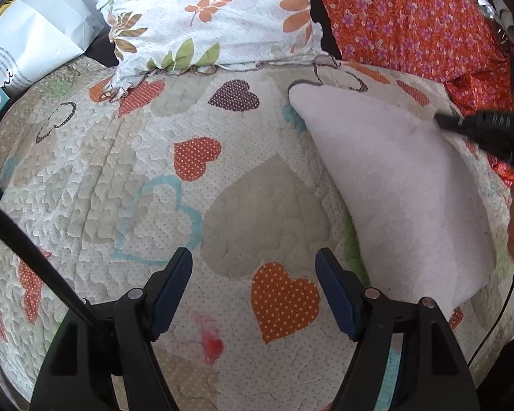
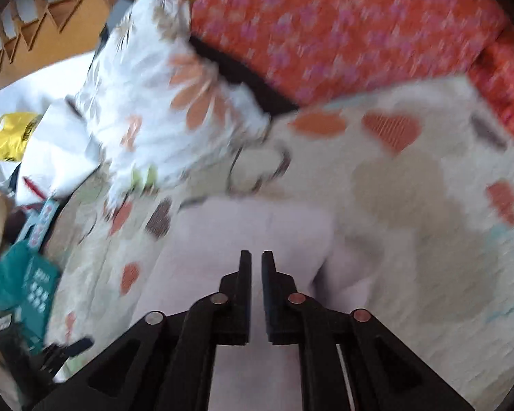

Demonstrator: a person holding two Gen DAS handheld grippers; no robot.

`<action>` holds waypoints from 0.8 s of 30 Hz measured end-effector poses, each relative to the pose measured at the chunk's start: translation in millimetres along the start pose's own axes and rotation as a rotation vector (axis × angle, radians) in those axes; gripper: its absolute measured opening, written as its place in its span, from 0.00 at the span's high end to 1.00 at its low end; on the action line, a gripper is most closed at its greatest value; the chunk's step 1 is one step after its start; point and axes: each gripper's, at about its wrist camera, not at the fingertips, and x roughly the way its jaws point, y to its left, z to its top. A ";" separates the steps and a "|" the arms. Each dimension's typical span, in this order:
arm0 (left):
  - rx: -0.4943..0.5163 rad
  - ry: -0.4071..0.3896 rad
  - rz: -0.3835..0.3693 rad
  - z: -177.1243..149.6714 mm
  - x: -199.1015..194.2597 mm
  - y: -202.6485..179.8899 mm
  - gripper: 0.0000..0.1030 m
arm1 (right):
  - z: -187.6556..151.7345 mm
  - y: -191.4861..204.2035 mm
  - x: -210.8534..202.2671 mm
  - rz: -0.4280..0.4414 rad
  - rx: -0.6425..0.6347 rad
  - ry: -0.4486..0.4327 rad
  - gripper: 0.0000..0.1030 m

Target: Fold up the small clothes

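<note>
A small white garment point(image 1: 397, 185) lies folded on the heart-patterned quilt point(image 1: 222, 178), to the right in the left wrist view. My left gripper point(image 1: 253, 263) is open and empty above the quilt, left of the garment. My right gripper point(image 2: 256, 260) has its jaws nearly together over the white garment point(image 2: 243, 226); the view is blurred and I cannot tell whether cloth is pinched. The right gripper also shows in the left wrist view point(image 1: 443, 121) at the garment's far right edge.
A white floral pillow point(image 1: 205, 13) and an orange floral cushion point(image 1: 411, 17) lie at the back of the quilt. White bags point(image 1: 34, 34) and a teal box point(image 2: 24, 281) sit off the left side. A wooden stair point(image 2: 44, 10) is beyond.
</note>
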 end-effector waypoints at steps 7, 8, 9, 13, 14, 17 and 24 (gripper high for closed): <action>0.027 -0.080 0.044 1.1 -19.7 -4.7 0.29 | -20.2 4.0 4.2 -0.233 -0.088 0.098 0.76; 0.034 -0.098 0.051 0.7 -23.6 -6.0 0.29 | -20.9 5.0 -1.6 -0.234 -0.088 0.087 0.76; 0.038 -0.110 0.056 0.2 -26.1 -7.0 0.29 | -21.4 6.3 -9.5 -0.237 -0.088 0.071 0.76; 0.054 -0.150 0.070 -2.0 -34.2 -11.9 0.29 | -25.6 11.4 -40.4 -0.255 -0.089 0.015 0.69; 0.057 -0.159 0.073 -3.2 -36.5 -13.7 0.29 | -28.0 14.1 -47.4 -0.254 -0.086 0.004 0.67; 0.055 -0.178 0.069 -7.8 -45.5 -17.9 0.28 | -35.3 24.2 -67.7 -0.236 -0.088 -0.024 0.62; 0.040 -0.214 0.048 -19.6 -66.2 -28.7 0.23 | -69.3 35.3 -96.8 -0.248 -0.117 -0.058 0.53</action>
